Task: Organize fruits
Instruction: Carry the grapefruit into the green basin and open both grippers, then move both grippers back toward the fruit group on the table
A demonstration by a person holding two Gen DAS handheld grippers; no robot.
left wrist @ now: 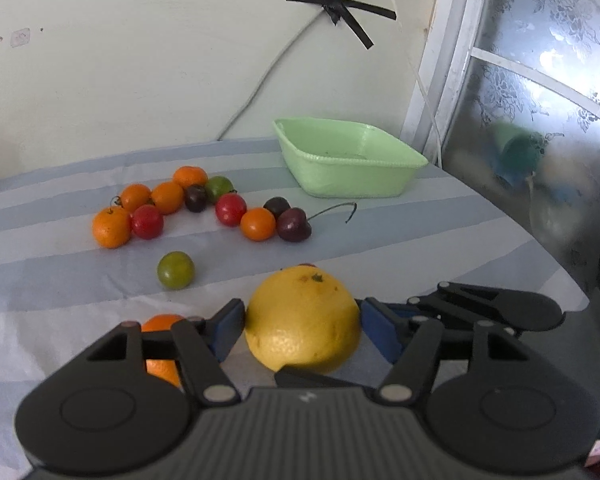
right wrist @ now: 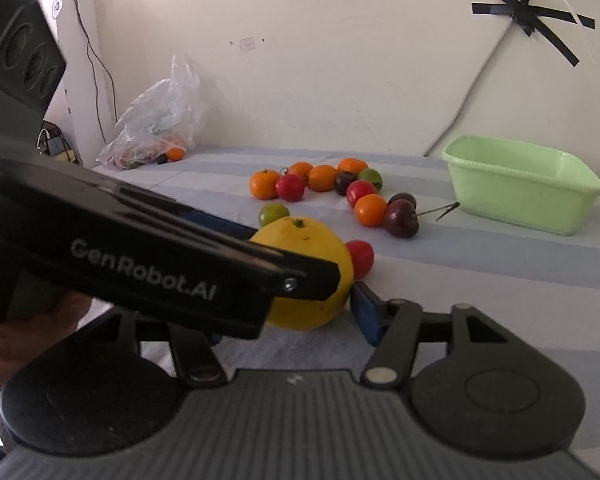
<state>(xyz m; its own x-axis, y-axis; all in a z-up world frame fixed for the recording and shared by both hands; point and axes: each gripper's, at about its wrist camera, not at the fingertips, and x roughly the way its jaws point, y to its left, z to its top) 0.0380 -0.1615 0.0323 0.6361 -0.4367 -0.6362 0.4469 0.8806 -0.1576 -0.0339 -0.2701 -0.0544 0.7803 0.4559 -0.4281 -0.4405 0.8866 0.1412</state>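
Note:
A large yellow citrus fruit (left wrist: 303, 320) rests on the striped cloth between the blue pads of my left gripper (left wrist: 302, 330); the left pad touches it and a narrow gap shows at the right pad. It also shows in the right wrist view (right wrist: 312, 256), where the left gripper's body crosses in front. My right gripper (right wrist: 296, 312) is open beside the same fruit, its left finger hidden. A green basin (left wrist: 352, 160) stands at the back right and shows empty. A cluster of oranges, red fruits and dark cherries (left wrist: 204, 208) lies mid-table.
A single green fruit (left wrist: 175, 275) lies in front of the cluster. An orange (left wrist: 162, 344) sits behind my left finger. A red fruit (right wrist: 360, 256) lies just behind the yellow one. A plastic bag (right wrist: 156, 120) sits at the far left by the wall.

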